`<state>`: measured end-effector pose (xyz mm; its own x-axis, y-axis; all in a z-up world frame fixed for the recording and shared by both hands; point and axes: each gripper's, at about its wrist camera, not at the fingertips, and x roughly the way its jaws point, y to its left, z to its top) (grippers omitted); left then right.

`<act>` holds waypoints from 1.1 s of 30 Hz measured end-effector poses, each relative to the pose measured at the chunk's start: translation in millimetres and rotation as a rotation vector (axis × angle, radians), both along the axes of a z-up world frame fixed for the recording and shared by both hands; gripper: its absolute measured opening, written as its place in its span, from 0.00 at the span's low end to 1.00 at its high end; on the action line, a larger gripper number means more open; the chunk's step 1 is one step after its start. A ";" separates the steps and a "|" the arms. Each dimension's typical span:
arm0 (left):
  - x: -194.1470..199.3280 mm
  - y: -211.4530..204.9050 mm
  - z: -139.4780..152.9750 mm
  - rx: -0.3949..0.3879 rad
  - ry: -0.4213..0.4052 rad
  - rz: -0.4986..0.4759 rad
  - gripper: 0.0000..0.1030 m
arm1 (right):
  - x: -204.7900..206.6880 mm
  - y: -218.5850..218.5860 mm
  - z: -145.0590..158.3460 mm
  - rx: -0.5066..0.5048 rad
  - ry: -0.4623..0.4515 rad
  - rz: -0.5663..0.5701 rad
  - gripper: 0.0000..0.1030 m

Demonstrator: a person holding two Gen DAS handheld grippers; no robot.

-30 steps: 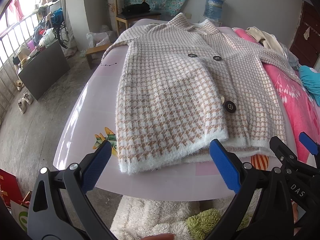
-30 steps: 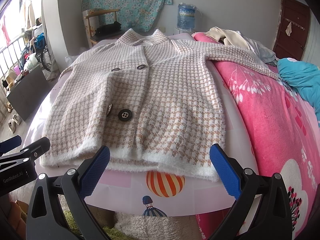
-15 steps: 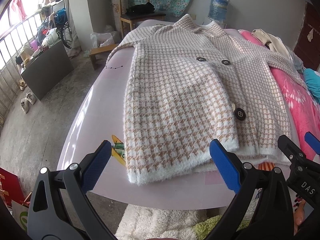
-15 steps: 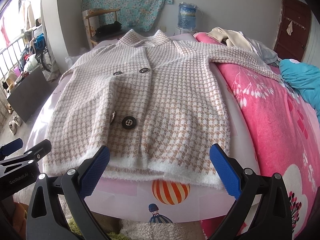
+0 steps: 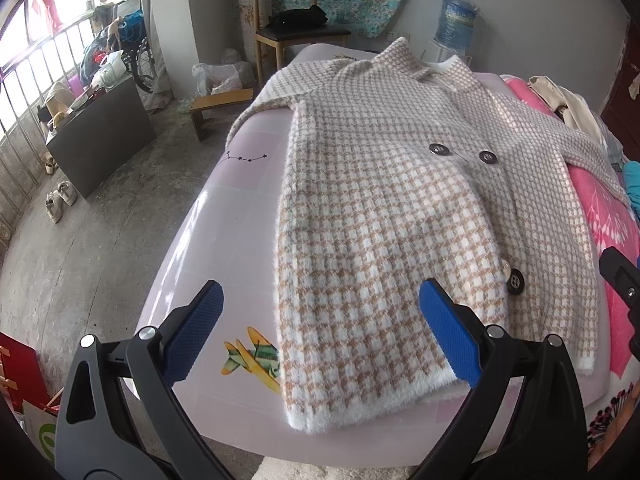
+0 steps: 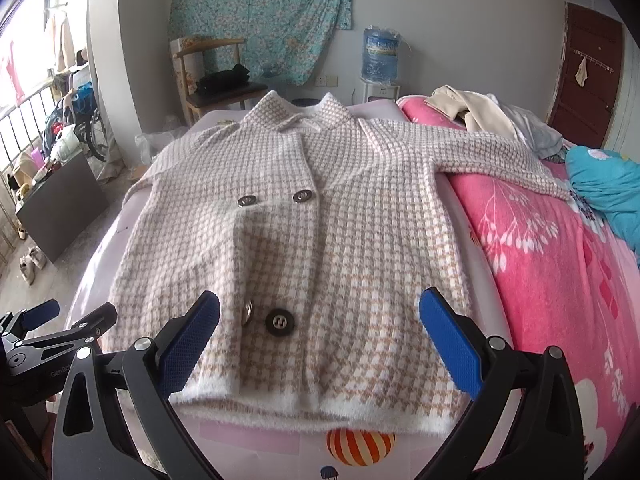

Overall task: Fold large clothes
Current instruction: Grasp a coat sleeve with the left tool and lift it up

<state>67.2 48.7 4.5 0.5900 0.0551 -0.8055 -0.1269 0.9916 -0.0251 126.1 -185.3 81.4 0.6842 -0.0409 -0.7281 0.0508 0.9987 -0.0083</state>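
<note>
The houndstooth coat (image 6: 320,248) lies face up and spread flat on the bed (image 5: 224,248), its collar toward the far wall and its white fuzzy hem (image 6: 320,408) at the near edge. The front is closed over, with two small buttons high up and a large dark button (image 6: 280,322) low down. One sleeve (image 6: 500,156) stretches out over the pink blanket (image 6: 540,264); the other sleeve (image 5: 264,100) trails off the far corner of the pale sheet. As far as I can judge, no fold has been made: both sleeves are out, the body is at full length. Everything is still to do, sleeves in first, then the body doubled.

The left hand-held gripper (image 5: 320,336) hovers over the hem's left corner with its blue pads spread wide and nothing between them. The right hand-held gripper (image 6: 320,340) hangs above the hem's middle and right side, equally wide apart and empty. Neither touches the cloth, as best I can tell.

Around the bed are a wooden chair (image 6: 216,80), a water bottle (image 6: 380,56), a floral hanging (image 6: 260,12) and a heap of clothes (image 6: 480,112).
</note>
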 end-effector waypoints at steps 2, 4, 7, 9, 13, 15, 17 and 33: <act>10.1 8.1 0.6 -0.004 -0.020 0.008 0.92 | 11.9 2.1 4.0 -0.002 -0.012 0.017 0.95; 20.7 17.1 2.2 -0.015 -0.053 -0.001 0.92 | 24.7 7.9 8.6 -0.029 -0.038 0.040 0.95; 34.9 35.0 5.2 -0.083 -0.121 -0.037 0.92 | 46.6 22.3 10.9 -0.050 -0.056 0.121 0.95; 44.6 47.0 8.4 -0.121 -0.165 -0.056 0.92 | 62.0 36.5 9.8 -0.034 -0.065 0.204 0.95; 72.1 77.1 10.1 -0.180 -0.166 -0.034 0.92 | 95.9 71.1 -1.9 -0.043 -0.050 0.317 0.95; 86.2 99.3 6.6 -0.250 -0.180 -0.016 0.92 | 111.8 86.6 -13.5 -0.024 -0.010 0.359 0.95; 104.4 124.2 0.1 -0.307 -0.173 0.030 0.92 | 128.9 98.8 -27.3 0.024 0.051 0.398 0.95; 223.7 290.1 -245.6 -1.390 0.359 0.564 0.91 | 165.8 117.8 -81.9 0.017 0.206 0.453 0.95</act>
